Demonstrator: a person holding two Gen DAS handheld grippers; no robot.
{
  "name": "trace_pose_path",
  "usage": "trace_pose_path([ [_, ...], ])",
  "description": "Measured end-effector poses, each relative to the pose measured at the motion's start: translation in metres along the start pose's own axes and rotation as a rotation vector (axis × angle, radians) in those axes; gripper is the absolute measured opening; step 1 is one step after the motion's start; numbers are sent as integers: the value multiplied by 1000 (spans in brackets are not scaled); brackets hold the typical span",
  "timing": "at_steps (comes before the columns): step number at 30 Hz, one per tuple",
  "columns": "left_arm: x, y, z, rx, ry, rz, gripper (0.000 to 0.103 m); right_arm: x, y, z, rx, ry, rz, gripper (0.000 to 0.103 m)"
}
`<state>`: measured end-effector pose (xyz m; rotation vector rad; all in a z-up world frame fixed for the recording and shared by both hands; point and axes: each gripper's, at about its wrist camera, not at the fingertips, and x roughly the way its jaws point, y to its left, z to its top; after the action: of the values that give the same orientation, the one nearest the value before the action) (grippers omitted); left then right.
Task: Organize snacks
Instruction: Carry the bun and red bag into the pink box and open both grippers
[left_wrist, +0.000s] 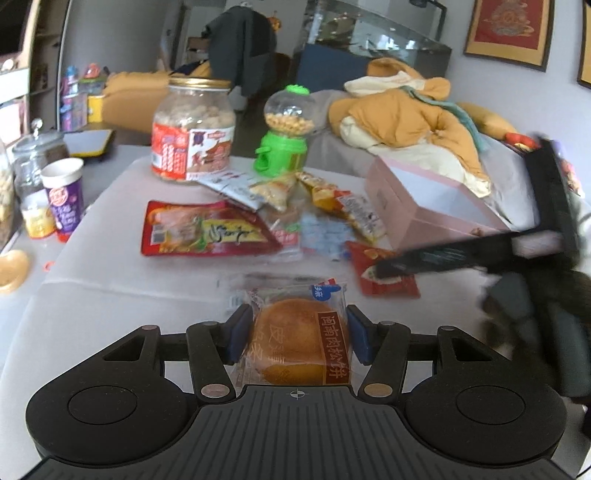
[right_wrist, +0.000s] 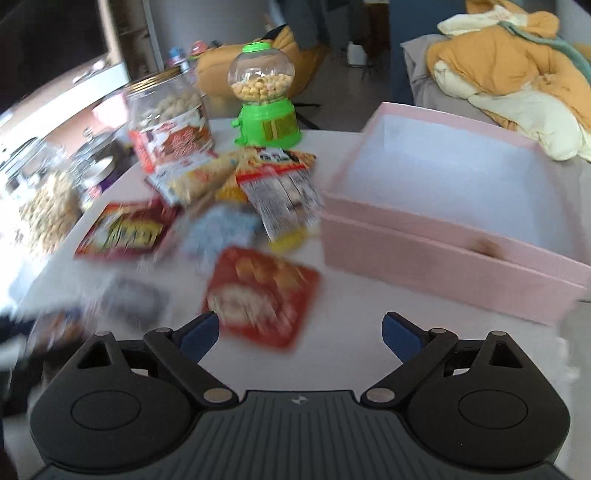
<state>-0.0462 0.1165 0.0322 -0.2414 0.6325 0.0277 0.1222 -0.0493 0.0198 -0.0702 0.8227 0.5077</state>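
Note:
A round golden pastry in a clear wrapper (left_wrist: 288, 343) is pinched between the blue pads of my left gripper (left_wrist: 299, 325), low over the white table (left_wrist: 110, 295). Loose snack packets lie in a heap further back, among them a long red packet (left_wrist: 207, 229). A small red packet (right_wrist: 262, 295) lies just ahead of my right gripper (right_wrist: 300, 319), which stands open and empty; its left fingertip overlaps the packet's near corner. In the left wrist view, one of the right gripper's fingers (left_wrist: 443, 258) reaches over that red packet (left_wrist: 384, 273). An open pink box (right_wrist: 424, 266) sits to the right.
A big jar of round snacks (left_wrist: 192, 129) and a green candy dispenser (left_wrist: 286, 136) stand at the table's far side. A purple cup (left_wrist: 64, 195) and glass jars (left_wrist: 33, 155) crowd the left edge. Orange bedding (left_wrist: 406, 110) is piled behind the pink box (left_wrist: 424, 206).

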Motion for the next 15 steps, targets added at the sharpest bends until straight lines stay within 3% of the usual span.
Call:
trace_pose_path([
  [4, -3, 3, -6, -4, 7, -21, 61, 31, 26, 7, -35, 20, -45, 91],
  [6, -3, 4, -7, -12, 11, -39, 61, 30, 31, 5, -101, 7, -49, 78],
  [10, 0, -12, -1, 15, 15, -115, 61, 1, 17, -12, -189, 59, -9, 72],
  [15, 3, -59, 44, 100, -19, -262, 61, -50, -31, -33, -172, 46, -79, 72],
])
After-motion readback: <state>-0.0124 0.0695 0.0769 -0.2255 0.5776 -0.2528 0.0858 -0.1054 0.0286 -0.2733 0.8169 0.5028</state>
